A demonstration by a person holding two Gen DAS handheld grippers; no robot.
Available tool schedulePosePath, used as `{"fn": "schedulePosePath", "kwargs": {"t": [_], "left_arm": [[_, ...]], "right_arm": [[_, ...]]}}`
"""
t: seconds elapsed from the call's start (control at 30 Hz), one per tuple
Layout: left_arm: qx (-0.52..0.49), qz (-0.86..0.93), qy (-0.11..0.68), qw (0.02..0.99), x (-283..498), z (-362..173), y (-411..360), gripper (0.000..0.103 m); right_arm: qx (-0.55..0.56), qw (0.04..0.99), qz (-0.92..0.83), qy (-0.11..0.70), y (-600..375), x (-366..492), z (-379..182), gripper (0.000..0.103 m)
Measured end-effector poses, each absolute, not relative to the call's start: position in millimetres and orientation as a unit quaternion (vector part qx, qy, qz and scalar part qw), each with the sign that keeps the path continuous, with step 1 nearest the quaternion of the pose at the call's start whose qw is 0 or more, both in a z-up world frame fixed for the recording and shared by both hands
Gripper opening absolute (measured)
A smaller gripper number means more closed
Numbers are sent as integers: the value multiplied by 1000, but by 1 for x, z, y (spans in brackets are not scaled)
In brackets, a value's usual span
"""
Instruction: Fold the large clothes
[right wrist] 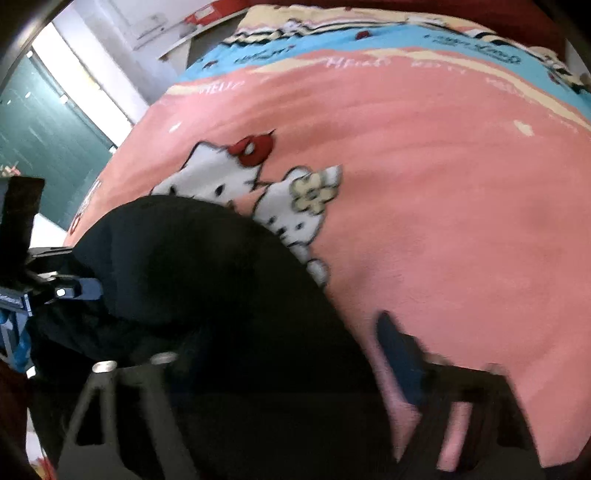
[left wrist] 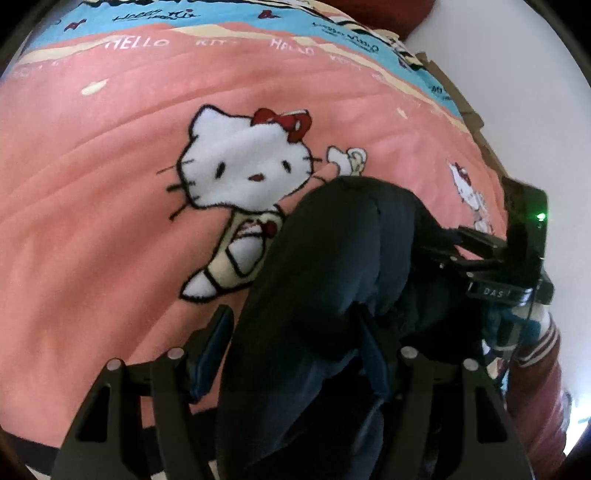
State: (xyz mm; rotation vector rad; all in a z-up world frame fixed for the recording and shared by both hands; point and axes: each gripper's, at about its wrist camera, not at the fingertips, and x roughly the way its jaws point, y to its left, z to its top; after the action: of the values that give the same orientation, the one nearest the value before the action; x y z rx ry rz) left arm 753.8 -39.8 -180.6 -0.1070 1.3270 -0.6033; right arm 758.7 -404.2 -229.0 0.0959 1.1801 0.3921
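Observation:
A bulky dark navy garment (left wrist: 332, 277) lies heaped on a pink cartoon-cat blanket (left wrist: 110, 206). My left gripper (left wrist: 291, 350) points down at it. The cloth fills the space between its fingers: the left pad (left wrist: 208, 350) is against the bulge and the right one is buried in folds. The right gripper (left wrist: 480, 251) shows beside the heap's right side. In the right wrist view the garment (right wrist: 221, 295) covers the left finger of my right gripper (right wrist: 295, 350). Its right finger (right wrist: 400, 354) stands clear of the cloth, with pink blanket showing in the gap. That view is blurred.
The blanket (right wrist: 461, 184) covers a bed whose edge (left wrist: 472, 118) runs down the right of the left wrist view. A red sleeve with white stripes (left wrist: 535, 369) is behind the right gripper. A green panel (right wrist: 40, 147) and a shelf (right wrist: 199, 29) stand beyond the bed.

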Motion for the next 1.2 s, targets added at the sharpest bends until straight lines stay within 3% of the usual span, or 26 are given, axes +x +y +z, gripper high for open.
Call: {"fn": "schedulePosePath", "kwargs": {"t": [0.03,0.1,0.17,0.27,0.53,1.2], "left_arm": [[-35,-275,602,749,751,-178,-44,61],[-13,-282,588,758,742,-169,-51,36],[6,-288,579,762,735,-163,-56,24],[43,-296,555,776,713,-144,-60,19],[51,-320,497,805,648,-102,-40,16],[75,-370,393,838,449,-30,4,12]], "right_arm": [[36,812,186,552,-400,756,-228,56],[26,813,194,548,-395,751,-224,34],[8,819,202,537,-389,741,-213,22],[-17,829,213,516,-381,720,-192,14],[-44,863,254,435,-380,641,-134,11],[-95,876,346,322,-375,454,-71,9]]}}
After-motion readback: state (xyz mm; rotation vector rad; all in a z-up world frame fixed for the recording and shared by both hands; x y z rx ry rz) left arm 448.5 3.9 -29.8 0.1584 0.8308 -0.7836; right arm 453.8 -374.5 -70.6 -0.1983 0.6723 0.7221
